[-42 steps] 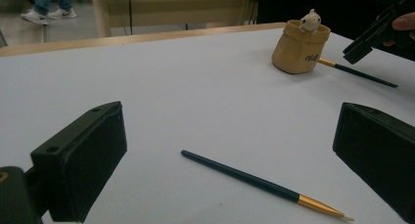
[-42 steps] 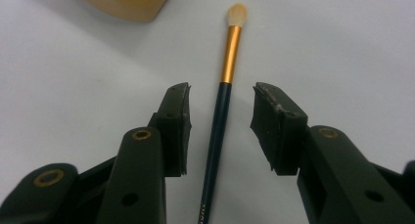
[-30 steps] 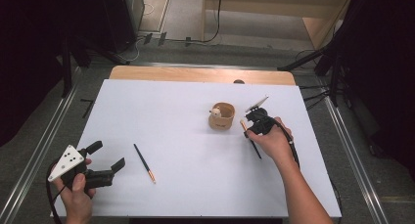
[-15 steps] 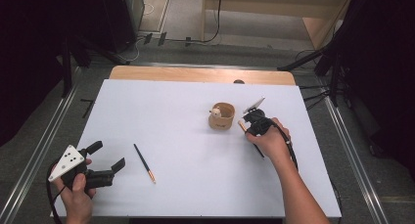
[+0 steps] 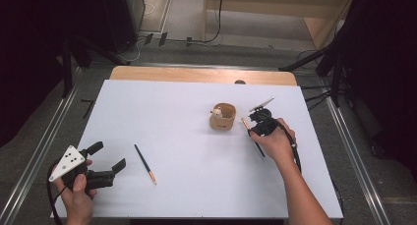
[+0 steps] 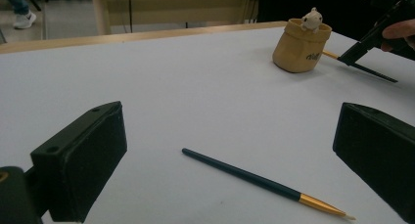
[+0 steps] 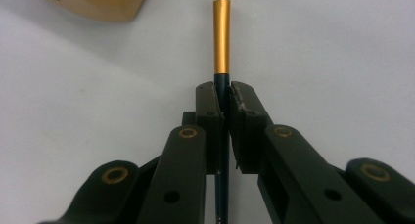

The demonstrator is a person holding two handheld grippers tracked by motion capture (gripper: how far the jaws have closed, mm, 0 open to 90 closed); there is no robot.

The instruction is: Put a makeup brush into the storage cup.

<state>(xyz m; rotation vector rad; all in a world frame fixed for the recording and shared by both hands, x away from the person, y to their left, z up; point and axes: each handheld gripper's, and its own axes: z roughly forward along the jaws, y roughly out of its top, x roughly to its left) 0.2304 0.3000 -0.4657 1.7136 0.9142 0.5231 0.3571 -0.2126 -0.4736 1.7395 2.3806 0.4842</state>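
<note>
My right gripper (image 5: 250,128) (image 7: 222,89) is shut on the dark handle of a paintbrush (image 5: 259,149) (image 7: 221,33), just behind its gold ferrule. The brush lies low over the white table, its tip pointing at a tan cup (image 5: 223,118) (image 6: 299,47) with a small figure (image 6: 311,18) on its rim. In the left gripper view that same gripper (image 6: 364,48) holds the brush (image 6: 377,72) to the right of the cup. My left gripper (image 5: 110,155) (image 6: 230,131) stands open at the near left. A second dark brush with a gold ferrule (image 5: 145,163) (image 6: 259,180) lies beside it.
The white table top (image 5: 172,102) has a wooden strip (image 5: 196,73) along its far edge. Metal rails (image 5: 49,131) run down both sides of the table. Dark stands and cables sit on the floor beyond.
The right hand has settled a touch lower over the brush by the cup. The left hand and the second brush have not moved.
</note>
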